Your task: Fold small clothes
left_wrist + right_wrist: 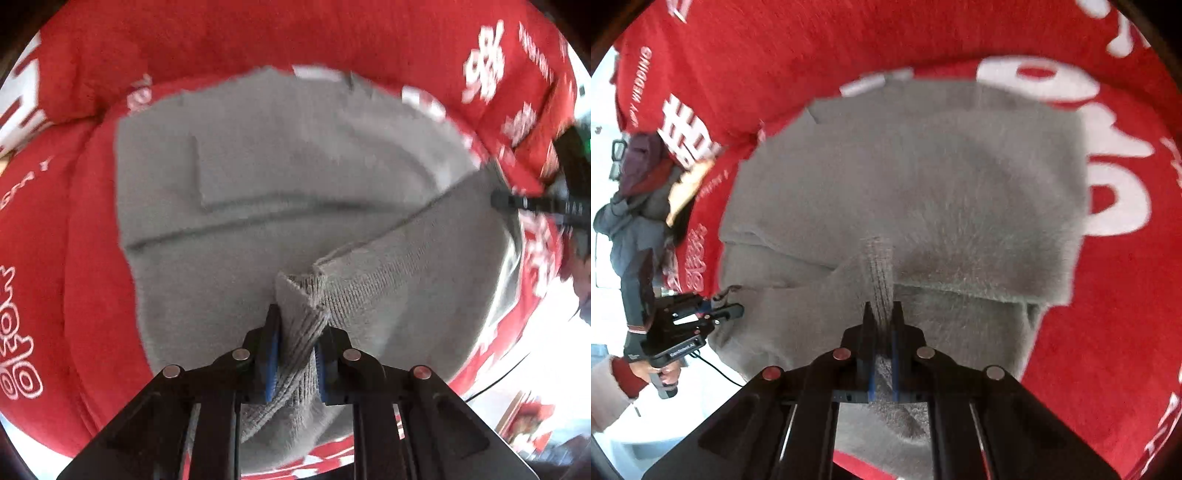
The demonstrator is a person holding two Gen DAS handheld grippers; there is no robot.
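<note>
A grey knitted garment (280, 177) lies spread on a red printed blanket (92, 229). My left gripper (295, 332) is shut on a bunched ribbed edge of the garment (301, 317) at its near side, lifting a fold. In the right wrist view my right gripper (882, 314) is shut on another ribbed edge of the same grey garment (905, 177), pinched between the blue pads. The left gripper (727, 312) shows at the left there, held by a person's hand (665, 373). The right gripper (517, 201) shows at the right edge of the left wrist view.
The red blanket (1108, 295) with white lettering covers the whole surface and rises in folds behind the garment. A pile of dark clothes (639, 184) lies at the left. A thin black cable (720, 373) trails from the left gripper.
</note>
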